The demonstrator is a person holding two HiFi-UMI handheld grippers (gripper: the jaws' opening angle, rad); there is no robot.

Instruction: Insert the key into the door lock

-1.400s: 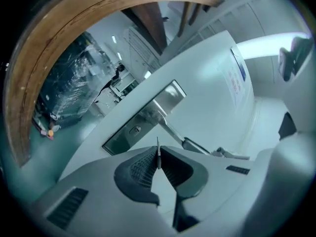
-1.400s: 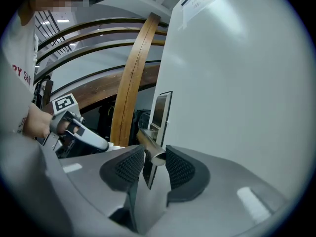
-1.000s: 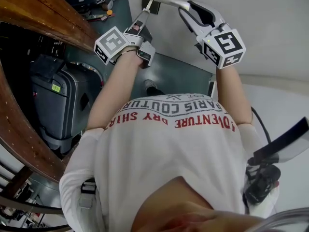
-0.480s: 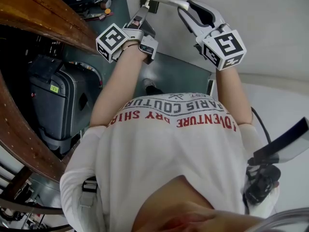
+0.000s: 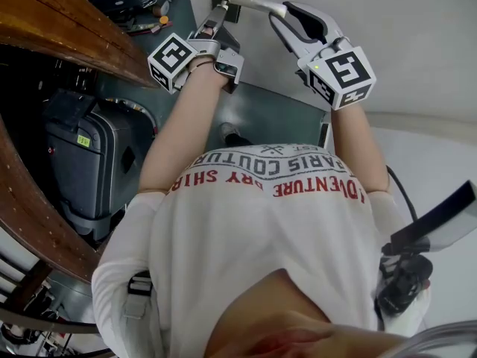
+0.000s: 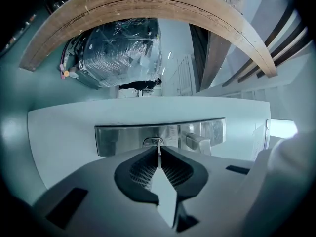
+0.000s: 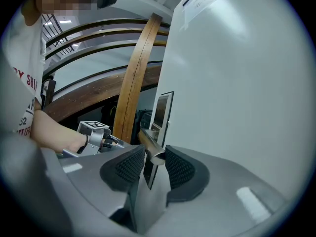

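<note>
Key: a slim, flat blade of bright silver metal, seen edge-on as a thin vertical strip. Only a short length shows beyond the pads. The bow is buried between them, so its shape cannot be told.

Left gripper: clenched on the key. The two black ribbed pads meet on either side of the blade, and the gripper points level at the lock.

Key position: the tip meets the small oval keyhole. The keyhole lies near the middle of the long brushed-steel lock plate. How far the blade has entered cannot be told.

Lock plate: a rectangular plate fixed flat to the white door, close to the door's edge. In the left gripper view, the base of the lever handle stands just beside the keyhole, toward the plate's right end.

Lever handle: a round bar of brushed silver metal running from the plate out along the door face.

Right gripper: grasping the free end of the lever handle. Its jaws stand wide, with one dark textured pad pressed on each side of the bar. The gripper is tilted slightly downward.
</note>
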